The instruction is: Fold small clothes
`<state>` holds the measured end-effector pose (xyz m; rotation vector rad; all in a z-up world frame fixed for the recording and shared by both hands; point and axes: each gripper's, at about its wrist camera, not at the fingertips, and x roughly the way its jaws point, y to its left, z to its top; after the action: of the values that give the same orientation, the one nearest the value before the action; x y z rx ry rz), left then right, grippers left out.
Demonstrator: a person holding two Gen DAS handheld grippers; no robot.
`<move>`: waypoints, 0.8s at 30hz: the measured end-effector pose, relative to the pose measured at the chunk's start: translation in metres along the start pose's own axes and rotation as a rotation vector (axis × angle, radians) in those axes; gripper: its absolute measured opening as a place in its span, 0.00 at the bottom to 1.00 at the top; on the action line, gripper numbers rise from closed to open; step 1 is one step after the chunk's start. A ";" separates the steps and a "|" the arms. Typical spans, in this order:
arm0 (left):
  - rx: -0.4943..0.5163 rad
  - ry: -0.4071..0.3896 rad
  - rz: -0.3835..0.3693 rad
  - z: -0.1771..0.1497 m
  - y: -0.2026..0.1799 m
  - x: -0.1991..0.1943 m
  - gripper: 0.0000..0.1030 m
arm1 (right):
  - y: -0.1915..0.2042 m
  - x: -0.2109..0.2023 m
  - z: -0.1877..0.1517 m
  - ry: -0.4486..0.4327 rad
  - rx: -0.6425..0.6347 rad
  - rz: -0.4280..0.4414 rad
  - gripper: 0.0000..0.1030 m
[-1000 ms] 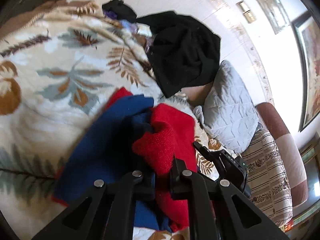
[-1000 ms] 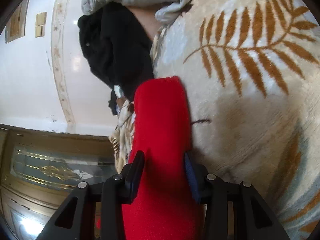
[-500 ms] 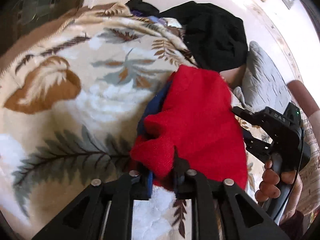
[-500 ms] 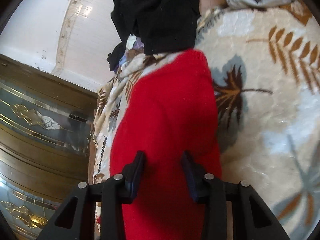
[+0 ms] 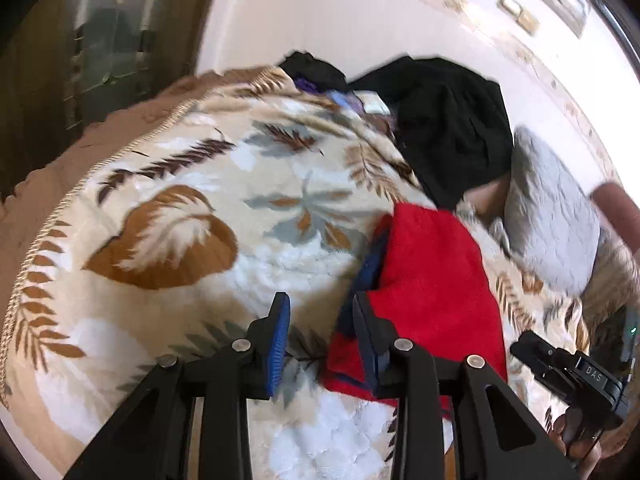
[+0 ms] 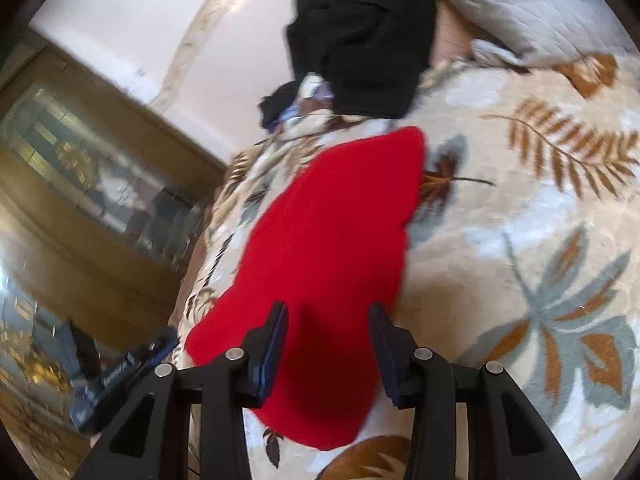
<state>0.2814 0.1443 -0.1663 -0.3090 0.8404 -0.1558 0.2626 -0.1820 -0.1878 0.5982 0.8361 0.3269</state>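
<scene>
Leaf-print fleece blanket [image 5: 168,236]: spread over the bed as the folding surface; landmark for every entry below.

Grey quilted pillow [image 5: 556,216]: at the blanket's far right edge, clear of the working area.

Black garment [image 5: 452,140]: heaped at the blanket's far end, touching the pillow's side; likely part of a pile waiting its turn, with small crumpled items [image 5: 348,98] just beside it.

Red knit garment [image 5: 432,288]: the task's piece, lying on the blanket's right half, near side of the black heap, doubled over so a navy layer [image 5: 370,268] shows only along its left edge. Judged a fold just laid, flattening not yet done.

Right gripper [image 6: 328,344]: low over the near end of the red garment, jaws partly apart with red fabric between them; whether the pads press the cloth, cannot tell. Judged positioned to pin or carry that end.

Left gripper [image 5: 320,332]: at the garment's left edge, jaws opening, only bare blanket in the gap, right finger [image 5: 366,344] against the cloth edge. Released.
</scene>
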 end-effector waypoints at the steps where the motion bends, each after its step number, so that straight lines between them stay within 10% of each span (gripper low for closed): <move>1: 0.032 0.020 0.026 -0.002 -0.005 0.008 0.32 | 0.005 0.007 -0.005 0.021 -0.029 -0.022 0.44; 6: 0.169 0.186 0.180 -0.021 -0.018 0.057 0.32 | -0.002 0.025 -0.024 0.038 -0.055 -0.081 0.48; 12: 0.042 0.102 0.045 0.001 0.001 0.029 0.35 | -0.026 0.007 -0.008 0.087 0.103 0.038 0.54; 15: 0.016 0.058 0.014 0.010 -0.001 0.024 0.69 | -0.040 0.007 -0.004 0.078 0.200 0.097 0.67; 24: 0.184 0.055 0.083 0.005 -0.036 0.038 0.70 | -0.035 0.003 -0.013 -0.033 0.112 0.101 0.56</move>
<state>0.3094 0.1016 -0.1785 -0.0974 0.8848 -0.1637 0.2560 -0.2040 -0.2178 0.7503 0.7982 0.3623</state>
